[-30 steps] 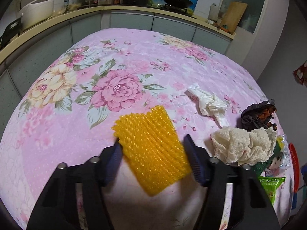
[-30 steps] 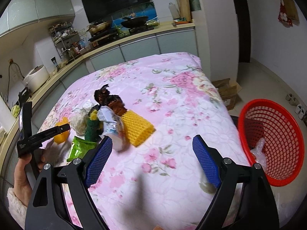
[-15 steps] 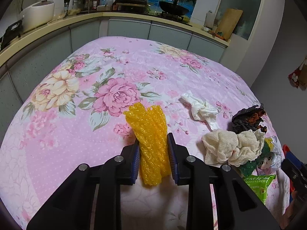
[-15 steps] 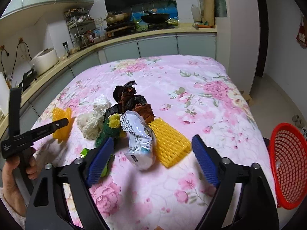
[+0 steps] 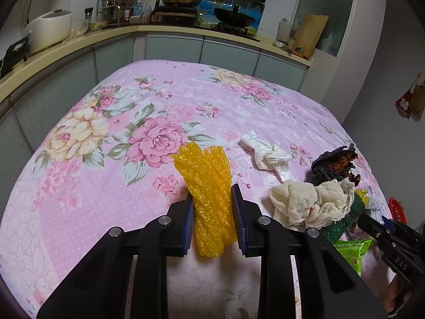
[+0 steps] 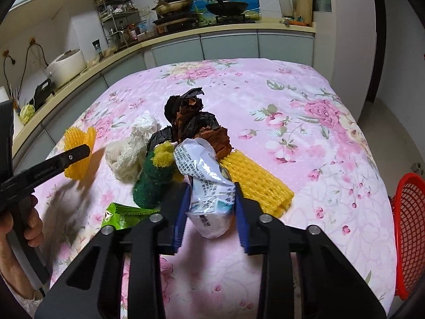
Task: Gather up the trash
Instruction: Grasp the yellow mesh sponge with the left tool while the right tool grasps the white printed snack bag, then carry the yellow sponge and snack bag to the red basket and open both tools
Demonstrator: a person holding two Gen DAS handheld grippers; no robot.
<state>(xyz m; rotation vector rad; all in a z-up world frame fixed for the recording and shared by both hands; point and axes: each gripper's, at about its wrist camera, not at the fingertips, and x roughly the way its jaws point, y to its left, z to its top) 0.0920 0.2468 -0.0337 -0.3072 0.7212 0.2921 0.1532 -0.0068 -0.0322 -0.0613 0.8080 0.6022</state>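
Both tongs grip: the left gripper (image 5: 212, 212) pinches one folded yellow foam fruit net (image 5: 207, 186), while the right gripper (image 6: 209, 212), jaws just closed, clamps a crinkled white plastic packet (image 6: 207, 186). Beyond lie a second yellow foam net (image 6: 257, 183), one green scouring pad (image 6: 154, 183), one cream rag (image 6: 124, 156), and crumpled black-brown wrappers (image 6: 191, 122) on the pink floral tablecloth (image 6: 292, 106). One red mesh basket (image 6: 409, 226) sits right; a kitchen counter (image 6: 212, 33) stands behind.

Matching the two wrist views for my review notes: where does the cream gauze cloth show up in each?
Left wrist: cream gauze cloth, right of centre, low, beside the left tongs.
Right wrist: same cloth, left of centre, behind the green scrubber.
Shared landmark: the crumpled black bag lies just beyond the cloth in both views.
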